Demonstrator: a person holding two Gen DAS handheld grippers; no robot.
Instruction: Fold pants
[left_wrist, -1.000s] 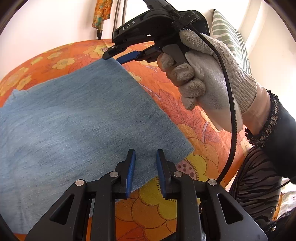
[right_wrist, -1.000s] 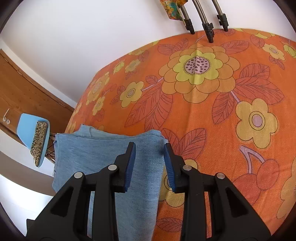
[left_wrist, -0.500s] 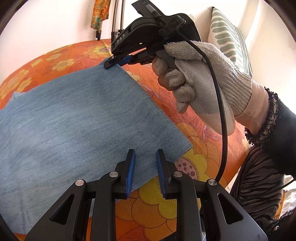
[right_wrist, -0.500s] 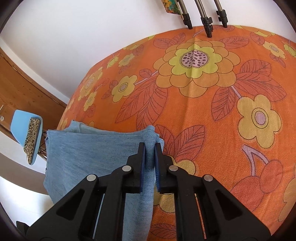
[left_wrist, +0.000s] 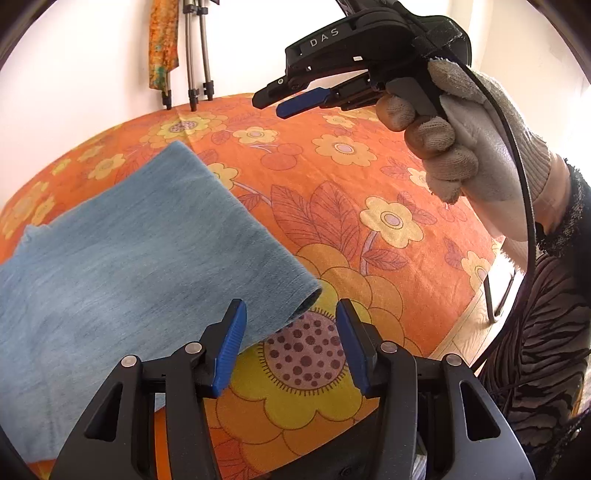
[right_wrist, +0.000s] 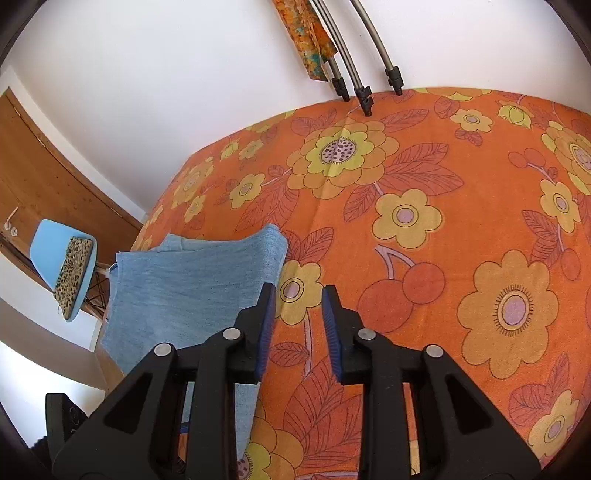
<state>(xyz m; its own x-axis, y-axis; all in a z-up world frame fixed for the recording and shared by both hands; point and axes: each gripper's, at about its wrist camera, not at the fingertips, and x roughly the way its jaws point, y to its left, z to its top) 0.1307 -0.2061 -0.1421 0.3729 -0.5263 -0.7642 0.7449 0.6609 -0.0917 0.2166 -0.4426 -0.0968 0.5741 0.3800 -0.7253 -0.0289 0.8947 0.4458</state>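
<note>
Both views are bright with soft daylight, and the white wall is nearly blown out, strongest at the upper right of the left wrist view. Shadows on the orange cloth are faint. Fisheye bending curves the edges, with dark vignetted corners; focus is sharp throughout.

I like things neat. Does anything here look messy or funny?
Nothing stands out. The folded pants lie flat on the flowered cover, edges fairly even. Both grippers, left and right, are open and hold nothing.
</note>
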